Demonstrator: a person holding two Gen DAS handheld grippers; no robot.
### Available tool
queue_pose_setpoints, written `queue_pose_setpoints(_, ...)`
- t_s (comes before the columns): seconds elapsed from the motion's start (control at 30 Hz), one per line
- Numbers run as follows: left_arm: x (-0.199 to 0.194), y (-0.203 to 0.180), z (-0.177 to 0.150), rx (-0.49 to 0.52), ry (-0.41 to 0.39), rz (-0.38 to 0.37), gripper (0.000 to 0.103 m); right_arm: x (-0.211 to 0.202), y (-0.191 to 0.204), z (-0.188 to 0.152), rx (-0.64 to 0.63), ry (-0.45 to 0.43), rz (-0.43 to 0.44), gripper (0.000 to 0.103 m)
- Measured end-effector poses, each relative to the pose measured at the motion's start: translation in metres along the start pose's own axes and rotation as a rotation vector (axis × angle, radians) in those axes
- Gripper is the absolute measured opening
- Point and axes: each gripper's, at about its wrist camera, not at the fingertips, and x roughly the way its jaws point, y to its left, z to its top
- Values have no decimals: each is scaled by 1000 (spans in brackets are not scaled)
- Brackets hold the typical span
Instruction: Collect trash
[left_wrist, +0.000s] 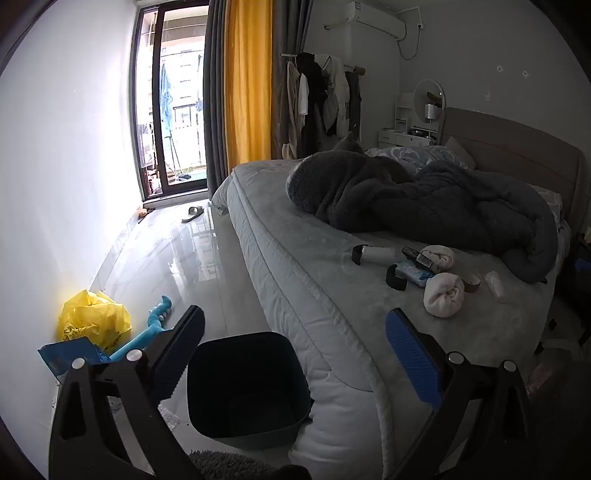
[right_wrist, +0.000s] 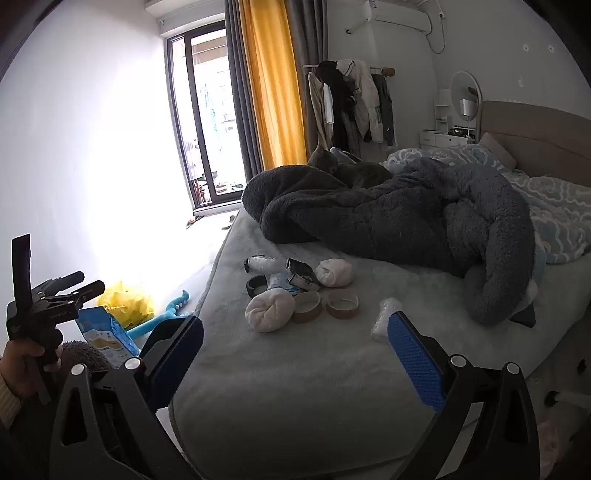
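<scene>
A dark bin (left_wrist: 247, 384) stands on the floor against the bed's corner, below my open, empty left gripper (left_wrist: 295, 350). On the bed (right_wrist: 295, 369) lie two empty tape rolls (right_wrist: 343, 303), a bubble-wrap piece (right_wrist: 384, 317), a dark wrapper (right_wrist: 301, 275), a blue wipes pack (left_wrist: 415, 271), a black band (right_wrist: 255, 286), a white wrapped roll (right_wrist: 264, 264) and two rolled white socks (right_wrist: 269, 310). My right gripper (right_wrist: 295, 354) is open and empty above the bed's near end, short of these items. The left gripper also shows at the left of the right wrist view (right_wrist: 55, 295).
A yellow plastic bag (left_wrist: 94, 319), a blue packet (left_wrist: 70, 356) and a blue toy (left_wrist: 147, 332) lie on the floor by the white wall. A grey blanket (right_wrist: 406, 221) with a cat (right_wrist: 351, 168) on it covers the bed's far part. A slipper (left_wrist: 192, 213) lies near the balcony door.
</scene>
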Motion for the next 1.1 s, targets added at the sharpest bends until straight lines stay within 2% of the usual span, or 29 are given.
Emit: queue_pose_setpoints(1.1, 0, 0, 0, 1, 1, 0, 100, 0, -1, 0, 6, 3, 3, 101)
